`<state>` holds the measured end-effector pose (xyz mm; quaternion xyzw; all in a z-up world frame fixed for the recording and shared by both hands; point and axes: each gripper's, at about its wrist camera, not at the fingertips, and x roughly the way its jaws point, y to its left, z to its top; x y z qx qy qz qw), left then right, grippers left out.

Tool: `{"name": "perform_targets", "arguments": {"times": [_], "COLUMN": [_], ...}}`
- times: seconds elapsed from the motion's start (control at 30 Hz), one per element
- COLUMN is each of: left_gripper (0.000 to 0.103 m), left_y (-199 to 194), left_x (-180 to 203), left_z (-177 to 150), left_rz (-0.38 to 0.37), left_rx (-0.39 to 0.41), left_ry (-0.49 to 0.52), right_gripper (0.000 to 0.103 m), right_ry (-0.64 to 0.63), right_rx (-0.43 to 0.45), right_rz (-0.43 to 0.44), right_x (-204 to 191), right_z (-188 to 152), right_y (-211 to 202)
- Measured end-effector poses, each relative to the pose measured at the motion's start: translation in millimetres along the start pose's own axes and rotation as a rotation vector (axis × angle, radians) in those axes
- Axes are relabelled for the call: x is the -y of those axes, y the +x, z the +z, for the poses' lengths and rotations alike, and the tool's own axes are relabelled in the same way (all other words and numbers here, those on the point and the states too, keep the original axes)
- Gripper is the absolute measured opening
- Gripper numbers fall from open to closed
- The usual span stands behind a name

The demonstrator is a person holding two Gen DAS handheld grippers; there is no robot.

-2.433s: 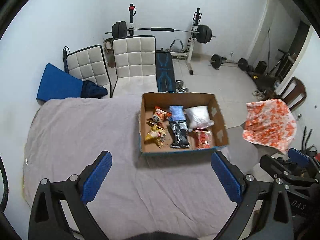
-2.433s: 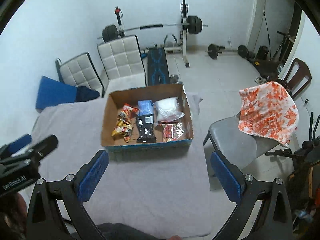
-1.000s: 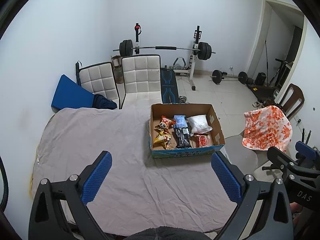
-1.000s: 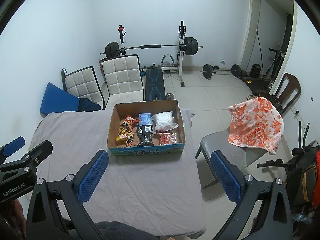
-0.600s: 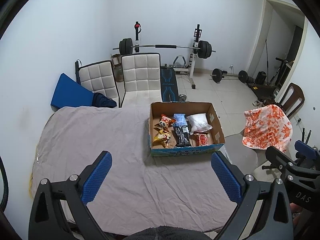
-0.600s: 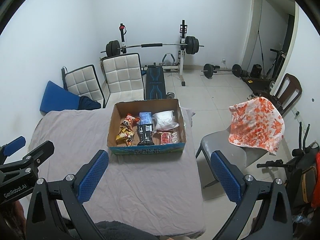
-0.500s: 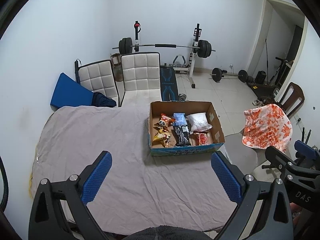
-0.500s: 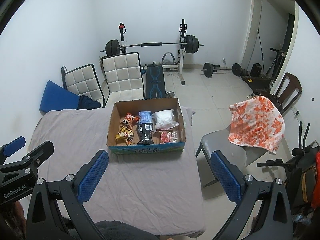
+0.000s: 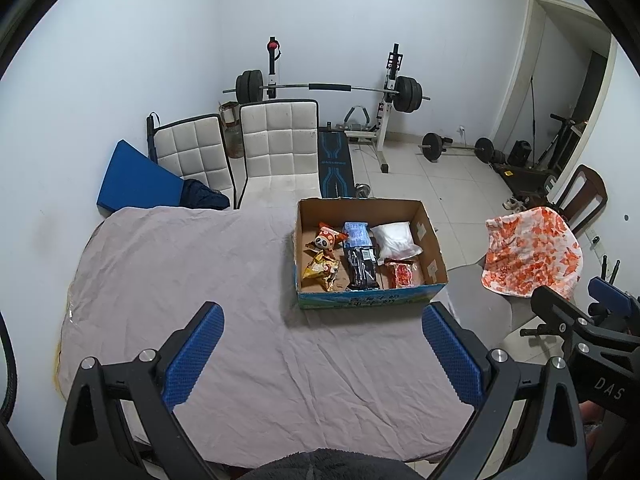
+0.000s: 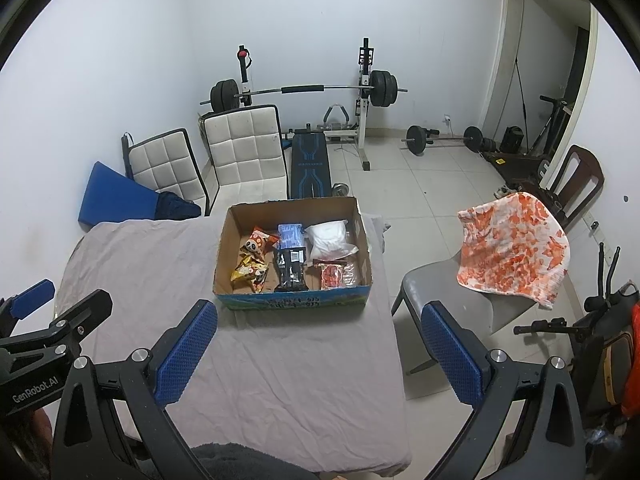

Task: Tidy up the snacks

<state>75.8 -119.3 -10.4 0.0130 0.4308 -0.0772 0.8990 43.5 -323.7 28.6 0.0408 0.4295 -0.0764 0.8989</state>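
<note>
A cardboard box (image 9: pixel 430 252) (image 10: pixel 224 252) stands on a table under a grey cloth (image 9: pixel 200 280) (image 10: pixel 280 360), near its far right edge. Inside lie several snack packs: an orange panda bag (image 9: pixel 326 238), a yellow bag (image 9: pixel 320 272), a black pack (image 9: pixel 362 268), a blue pack (image 9: pixel 356 234), a white bag (image 9: pixel 396 240) and a red pack (image 9: pixel 402 274). My left gripper (image 9: pixel 322 356) and right gripper (image 10: pixel 320 352) hang open above the table's near side, well short of the box, with nothing between their fingers.
Two white padded chairs (image 9: pixel 276 148) and a blue cushion (image 9: pixel 132 180) stand behind the table. A grey chair with an orange-patterned cloth (image 10: pixel 512 248) is to the right. A barbell rack and bench (image 9: pixel 332 120) fill the back of the room.
Both grippers have pulled back and up from the box, which now looks smaller and farther. Over the last half second almost nothing moved. Both stay open.
</note>
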Motion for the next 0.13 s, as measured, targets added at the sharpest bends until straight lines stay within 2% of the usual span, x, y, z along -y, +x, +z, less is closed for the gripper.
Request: {"name": "perform_targets", "arguments": {"times": [0.13], "left_gripper": [0.102], "left_y": [0.2], "left_x": [0.9], "left_z": [0.2], "left_rz": [-0.005], "left_rx": [0.004], "left_ry": [-0.005], "right_gripper": [0.103], "right_ry": [-0.002], "right_rx": [0.000], "right_rz": [-0.003], "right_x": [0.6], "right_z": [1.5], "right_y": [1.3]}}
